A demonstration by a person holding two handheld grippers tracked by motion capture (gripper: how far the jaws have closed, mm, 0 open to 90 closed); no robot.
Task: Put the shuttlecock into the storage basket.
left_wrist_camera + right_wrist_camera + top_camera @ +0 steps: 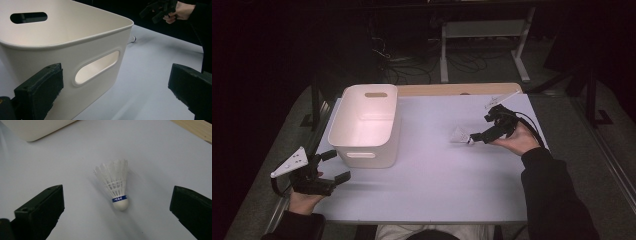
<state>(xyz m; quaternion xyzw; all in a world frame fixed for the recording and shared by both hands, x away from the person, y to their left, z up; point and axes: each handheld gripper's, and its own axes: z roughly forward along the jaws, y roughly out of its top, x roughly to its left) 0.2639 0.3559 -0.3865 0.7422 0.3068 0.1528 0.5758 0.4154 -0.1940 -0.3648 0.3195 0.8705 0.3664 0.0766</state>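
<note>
A white feather shuttlecock (115, 183) with a blue band around its cork lies on the pale table sheet (437, 180), right of centre (459, 135). My right gripper (116, 212) is open, its two black jaws standing wide on either side of the shuttlecock's cork end without touching it. In the high view this gripper (482, 128) sits just right of the shuttlecock. A white plastic bin (367, 125) with slot handles stands at the left middle and looks empty. My left gripper (338, 165) is open near the bin's front left corner, facing its handle slot (96, 67).
The table's left edge runs close to my left hand (304, 200). A strip of bare wood (457, 89) shows along the far edge. Beyond it are a desk frame (482, 30) and cables on a dark floor. Open sheet lies between the bin and the shuttlecock.
</note>
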